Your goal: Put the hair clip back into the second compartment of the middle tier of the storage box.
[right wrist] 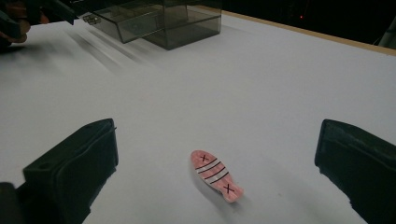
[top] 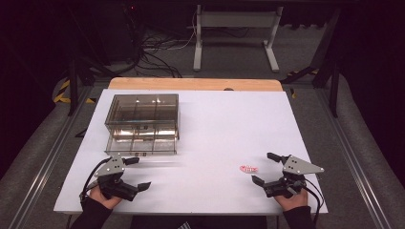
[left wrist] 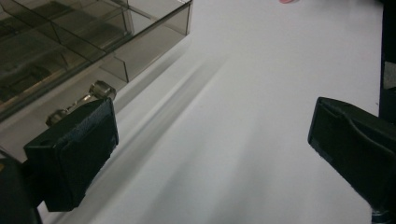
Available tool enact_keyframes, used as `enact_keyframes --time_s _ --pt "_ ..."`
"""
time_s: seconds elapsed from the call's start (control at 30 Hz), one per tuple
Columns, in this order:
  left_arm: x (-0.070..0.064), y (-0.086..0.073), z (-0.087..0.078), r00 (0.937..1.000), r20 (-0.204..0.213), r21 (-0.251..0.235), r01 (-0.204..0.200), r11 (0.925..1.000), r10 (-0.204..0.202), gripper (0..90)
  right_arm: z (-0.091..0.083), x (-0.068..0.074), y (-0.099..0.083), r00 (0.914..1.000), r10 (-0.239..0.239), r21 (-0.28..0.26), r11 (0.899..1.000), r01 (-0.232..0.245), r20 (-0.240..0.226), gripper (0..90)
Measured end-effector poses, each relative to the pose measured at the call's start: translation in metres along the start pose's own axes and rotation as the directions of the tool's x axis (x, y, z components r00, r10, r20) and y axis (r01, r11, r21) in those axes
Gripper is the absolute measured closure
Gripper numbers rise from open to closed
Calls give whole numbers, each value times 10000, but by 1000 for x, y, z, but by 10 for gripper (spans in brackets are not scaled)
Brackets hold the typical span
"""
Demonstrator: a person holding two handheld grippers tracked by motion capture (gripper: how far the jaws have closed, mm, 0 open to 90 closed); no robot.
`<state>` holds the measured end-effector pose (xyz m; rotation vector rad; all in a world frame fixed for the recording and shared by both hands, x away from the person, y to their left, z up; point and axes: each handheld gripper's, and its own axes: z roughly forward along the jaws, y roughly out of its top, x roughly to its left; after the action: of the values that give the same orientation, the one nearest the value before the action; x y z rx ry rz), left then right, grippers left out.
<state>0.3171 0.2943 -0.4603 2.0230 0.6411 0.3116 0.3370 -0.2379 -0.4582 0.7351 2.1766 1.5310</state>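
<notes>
High view of a white bench (top: 210, 124). The left gripper (top: 135, 173) rests at the near left corner, fingers (left wrist: 74, 154) released and spread wide, just in front of a smoky transparent drawer box (top: 143, 123) whose lower drawer stands pulled out, its metal knob (left wrist: 102, 89) beside one finger. The right gripper (top: 266, 168) lies at the near right, fingers (right wrist: 70, 172) likewise released and holding nothing. A small pink fish-shaped piece (top: 249, 168) with black stripes and crosses lies flat on the bench between the right fingers, touching neither.
</notes>
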Motion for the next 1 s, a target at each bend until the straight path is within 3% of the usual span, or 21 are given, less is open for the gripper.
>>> enact_keyframes --time_s 0.6,1.0 --pt "1 -3 4 9992 -385 7 -127 9999 127 18 0 1 0 9999 -102 17 9999 102 -25 1" --pt "1 -3 5 9988 -461 43 -173 9998 175 18 4 1 5 9998 -216 825 9964 216 -18 80"
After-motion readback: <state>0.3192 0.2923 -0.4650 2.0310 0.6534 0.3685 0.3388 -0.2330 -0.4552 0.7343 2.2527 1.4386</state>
